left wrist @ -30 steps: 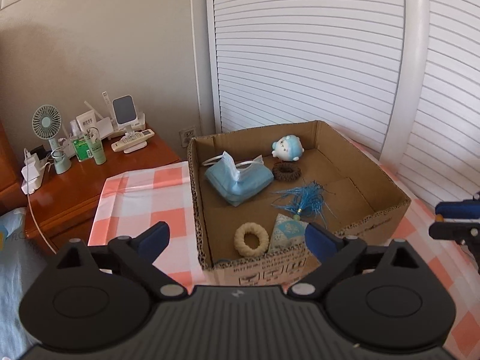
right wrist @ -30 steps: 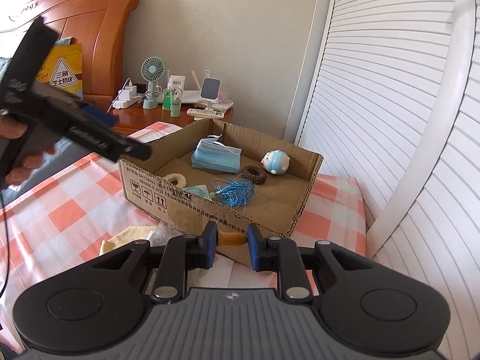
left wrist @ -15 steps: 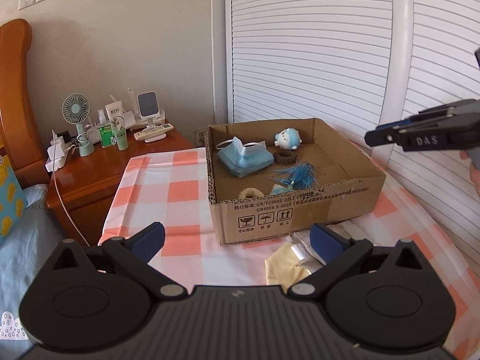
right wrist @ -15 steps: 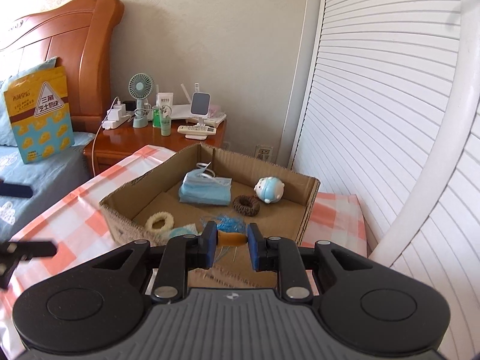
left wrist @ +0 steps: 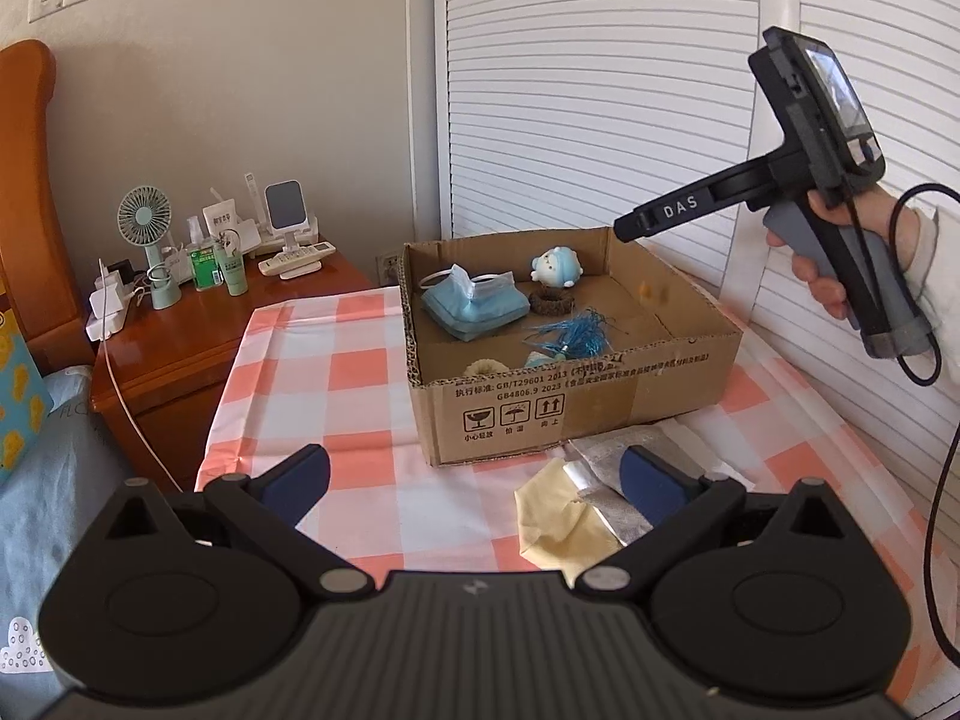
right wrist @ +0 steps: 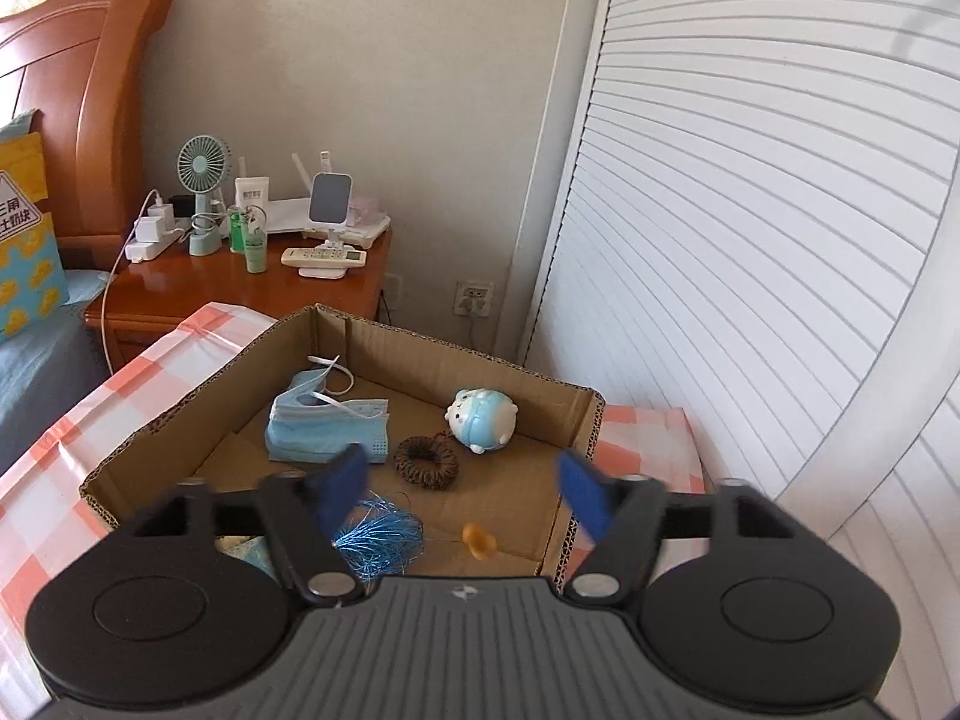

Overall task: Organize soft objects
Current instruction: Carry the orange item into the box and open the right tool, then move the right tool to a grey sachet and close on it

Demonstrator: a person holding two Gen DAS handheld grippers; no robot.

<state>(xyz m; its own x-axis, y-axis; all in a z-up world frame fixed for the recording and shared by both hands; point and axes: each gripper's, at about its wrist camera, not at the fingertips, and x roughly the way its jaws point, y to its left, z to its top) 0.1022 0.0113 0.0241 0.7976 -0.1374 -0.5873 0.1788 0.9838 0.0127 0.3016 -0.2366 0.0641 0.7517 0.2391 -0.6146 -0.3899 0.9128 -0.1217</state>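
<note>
Small orange piece [right wrist: 478,540] is inside the box [right wrist: 576,414], near its right wall, blurred, free of both pads; cannot tell if it touches the floor. In the left wrist view it shows as a faint orange smear [left wrist: 653,293] by that same wall.

Right gripper [right wrist: 465,489] hangs over the near edge of the box, jaws just swung open, wide apart, nothing between them. Its blue pads [right wrist: 339,480] are motion-blurred. From the left camera it shows side-on [left wrist: 624,227], a hand [left wrist: 840,252] around the grip, tip above the box's far right corner.

Left gripper [left wrist: 474,477] sits in front of the box, jaws at full spread, empty. Its right pad lies over a silver wrapper [left wrist: 600,468], which touches a yellow cloth [left wrist: 558,525]; both lie on the checked cloth [left wrist: 360,372] just before the box's front wall.

Rest of box contents: stack of blue masks [right wrist: 327,426] at back left, blue plush [right wrist: 483,420] at back middle, brown ring [right wrist: 427,461] just in front of the plush, blue tinsel [right wrist: 381,537] near the front, cream ring [left wrist: 483,368] at front left against the wall, partly hidden.

Left of the box: wooden nightstand [right wrist: 198,294] with fan [right wrist: 203,168], green tube [right wrist: 255,252], remote [right wrist: 324,257], phone stand [right wrist: 330,204]. Right of and behind the box: white slatted doors [right wrist: 750,240]. Wall socket [right wrist: 475,303] behind it, low down.
</note>
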